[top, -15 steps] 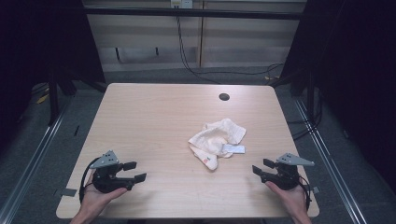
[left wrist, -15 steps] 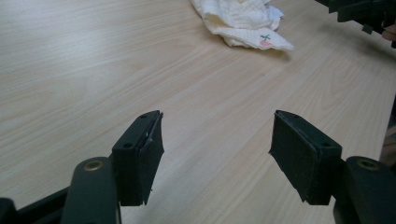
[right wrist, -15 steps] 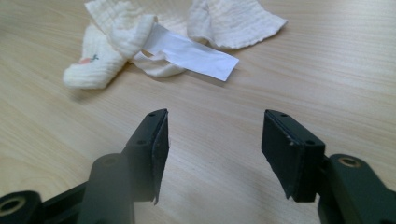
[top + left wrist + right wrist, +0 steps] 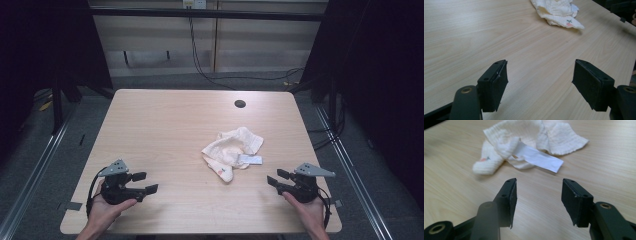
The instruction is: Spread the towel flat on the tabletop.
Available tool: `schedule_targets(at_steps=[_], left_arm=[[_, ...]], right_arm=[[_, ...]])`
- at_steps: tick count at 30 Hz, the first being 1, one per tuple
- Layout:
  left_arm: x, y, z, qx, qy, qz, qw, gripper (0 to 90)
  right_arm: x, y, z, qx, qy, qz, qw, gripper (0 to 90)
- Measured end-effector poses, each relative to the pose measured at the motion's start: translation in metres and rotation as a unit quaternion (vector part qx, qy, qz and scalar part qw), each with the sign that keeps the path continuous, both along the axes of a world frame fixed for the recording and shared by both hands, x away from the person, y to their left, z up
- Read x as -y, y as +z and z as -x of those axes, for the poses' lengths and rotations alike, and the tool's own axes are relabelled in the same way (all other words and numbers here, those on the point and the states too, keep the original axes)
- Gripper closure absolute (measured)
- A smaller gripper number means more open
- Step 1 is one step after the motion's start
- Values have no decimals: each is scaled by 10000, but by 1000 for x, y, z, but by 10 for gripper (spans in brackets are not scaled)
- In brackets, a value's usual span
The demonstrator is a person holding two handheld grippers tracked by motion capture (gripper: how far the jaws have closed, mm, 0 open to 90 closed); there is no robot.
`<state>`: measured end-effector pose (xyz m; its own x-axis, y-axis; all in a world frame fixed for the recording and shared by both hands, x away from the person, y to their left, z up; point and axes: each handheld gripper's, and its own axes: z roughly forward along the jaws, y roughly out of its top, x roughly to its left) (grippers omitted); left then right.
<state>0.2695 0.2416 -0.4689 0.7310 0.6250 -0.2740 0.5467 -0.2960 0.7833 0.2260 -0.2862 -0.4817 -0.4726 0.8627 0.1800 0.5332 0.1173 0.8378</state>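
Left gripper [image 4: 148,183] and right gripper [image 4: 274,178]: jaws wide apart, empty, flanking crumpled cloth [image 4: 231,150] on table [image 4: 160,130].

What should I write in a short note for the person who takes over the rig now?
Left tool: open, holds nothing, near the front left of the table.
Right tool: open, holds nothing, near the front right.
The cloth lies crumpled right of centre, its white label towards the right tool.
Done: nothing, cloth untouched.
Left: reach and grasp the cloth, probably to spread or fold it.

No readable text — the cloth's [image 4: 529,142] white tag [image 4: 537,157] looks blank.
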Motion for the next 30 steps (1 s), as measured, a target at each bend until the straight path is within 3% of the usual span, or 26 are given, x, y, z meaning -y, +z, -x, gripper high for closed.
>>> schedule_targets(at_steps=[1, 6, 9, 11, 16, 18, 19, 21, 30], left_arm=[[0, -1, 1, -8, -7, -27, 10000, 268], [2, 1, 4, 65, -93, -100, 9999, 266], [1, 4, 7, 97, -170, 19, 9998, 279], [2, 3, 6, 125, -188, -39, 9997, 283], [2, 3, 4, 120, -167, -41, 9998, 287], [2, 3, 3, 147, -170, -64, 9997, 308], [2, 4, 3, 162, -139, -103, 9997, 340], [2, 4, 3, 215, -152, -112, 9996, 341], [6, 2, 1, 241, -302, -257, 9989, 366]], right_arm=[[-1, 2, 1, -72, 85, -139, 9998, 465], [-6, 5, 1, -158, 256, -21, 9995, 477], [-14, 12, -4, -167, 531, -6, 9984, 472], [-17, 14, -9, -174, 698, 37, 9974, 452], [-23, 16, -22, -206, 838, 136, 9962, 419], [-27, 21, -29, -151, 906, 138, 9957, 454], [-29, 26, -31, -5, 916, -43, 9958, 467], [-34, 32, -34, 62, 979, 43, 9952, 468], [-39, 36, -63, -14, 1099, 66, 9939, 487]])
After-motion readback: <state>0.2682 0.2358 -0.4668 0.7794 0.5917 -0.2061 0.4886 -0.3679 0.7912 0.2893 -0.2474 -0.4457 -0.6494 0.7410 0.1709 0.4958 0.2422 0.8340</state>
